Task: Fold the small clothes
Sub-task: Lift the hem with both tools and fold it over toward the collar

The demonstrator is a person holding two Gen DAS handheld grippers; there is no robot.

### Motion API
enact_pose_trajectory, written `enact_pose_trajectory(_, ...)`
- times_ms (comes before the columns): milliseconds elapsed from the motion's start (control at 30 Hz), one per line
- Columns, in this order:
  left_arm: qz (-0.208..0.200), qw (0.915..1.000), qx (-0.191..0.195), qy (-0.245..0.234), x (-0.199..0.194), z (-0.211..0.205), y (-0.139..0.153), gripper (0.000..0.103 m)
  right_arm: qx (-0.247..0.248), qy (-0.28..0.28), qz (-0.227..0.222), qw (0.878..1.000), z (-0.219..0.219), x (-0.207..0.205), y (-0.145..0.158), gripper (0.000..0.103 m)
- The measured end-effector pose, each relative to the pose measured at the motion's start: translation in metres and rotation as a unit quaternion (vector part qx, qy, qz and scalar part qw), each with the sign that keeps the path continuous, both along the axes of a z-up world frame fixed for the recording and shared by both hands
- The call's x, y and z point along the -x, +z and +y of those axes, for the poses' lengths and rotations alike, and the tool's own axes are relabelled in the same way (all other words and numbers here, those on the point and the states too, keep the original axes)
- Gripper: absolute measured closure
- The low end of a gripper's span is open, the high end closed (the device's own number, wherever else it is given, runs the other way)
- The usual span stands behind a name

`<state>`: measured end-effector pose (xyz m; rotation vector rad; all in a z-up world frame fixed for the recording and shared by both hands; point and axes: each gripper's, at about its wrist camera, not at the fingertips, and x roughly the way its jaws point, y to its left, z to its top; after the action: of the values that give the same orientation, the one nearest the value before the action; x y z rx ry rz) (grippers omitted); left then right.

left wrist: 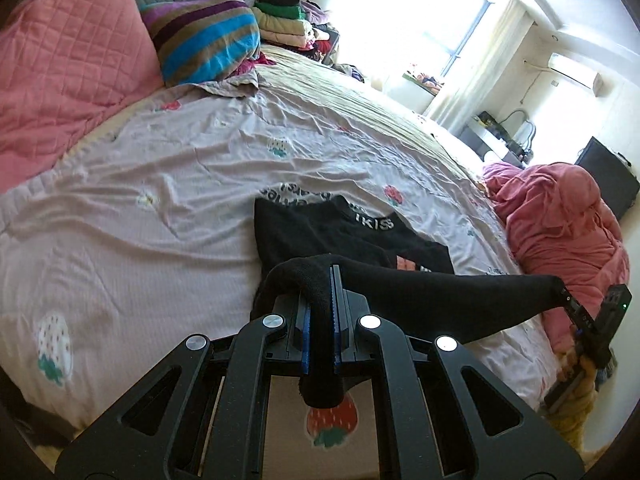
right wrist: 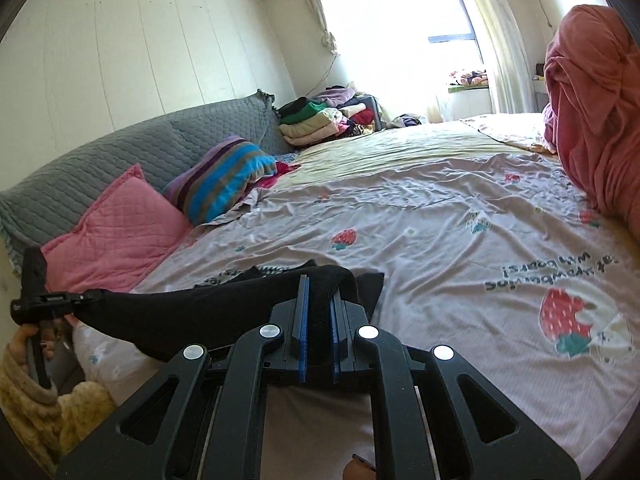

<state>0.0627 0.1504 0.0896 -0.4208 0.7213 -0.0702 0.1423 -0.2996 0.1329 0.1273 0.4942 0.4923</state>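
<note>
1. A bed [left wrist: 168,184] covered by a pale pink strawberry-print sheet [right wrist: 420,216] fills both views.
2. A quilted pink pillow [left wrist: 68,64] and a striped cushion [left wrist: 204,36] lie at the far left, by the grey headboard [right wrist: 132,152].
3. A bundled pink blanket [left wrist: 560,220] sits at the right edge.
4. A folded black garment [left wrist: 320,236] lies flat on the sheet, just beyond both tools.
5. A black sock [left wrist: 432,296] hangs stretched in the air between the tools, above the near part of the bed.
6. The left tool [left wrist: 335,280] is clamped tight on one end of the sock.
7. The right tool [right wrist: 318,292] is clamped tight on the other end.
</note>
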Motion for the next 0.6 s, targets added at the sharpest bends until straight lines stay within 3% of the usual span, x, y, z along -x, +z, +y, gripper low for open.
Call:
enact_pose_trajectory(333,0.002,0.9994,-0.028,0.019,-0.052,0.003,0.0,0.101,0.006,-0.001,0.007,1.0,0.01,-0.058,-0.012,0.096)
enact_pose_trajectory(600,0.022,0.9983,-0.048,0.025,-0.09,0.005,-0.021,0.101,0.017,-0.02,0.054,0.998,0.02,-0.111,-0.043,0.096)
